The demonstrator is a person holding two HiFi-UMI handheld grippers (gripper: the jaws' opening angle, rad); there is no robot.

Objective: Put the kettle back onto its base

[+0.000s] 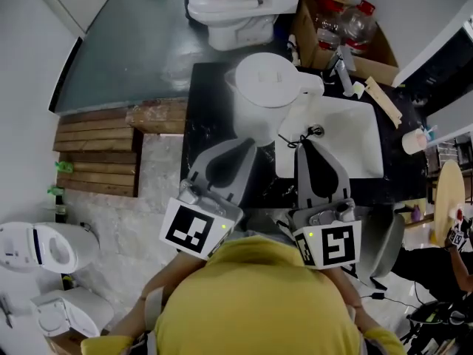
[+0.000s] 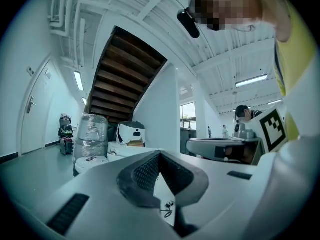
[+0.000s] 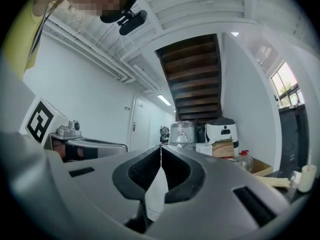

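head view: kettle (image 1: 267,87) upright, handle toward sink (image 1: 351,135); left claw (image 1: 247,146) and right claw (image 1: 305,144) both closed.

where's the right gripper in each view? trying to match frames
Head view: right gripper, centre-right, tip overlapping the white sink.
Left gripper view: same gripper, right of centre, side-on.
Right gripper view: the gripper fills the bottom, jaws shut.
Shared landmark: the dark staircase, in both gripper views.

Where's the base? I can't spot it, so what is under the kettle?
Only black counter shows around the white kettle, beside the sink. From above, its body covers whatever lies beneath; no base is visible.
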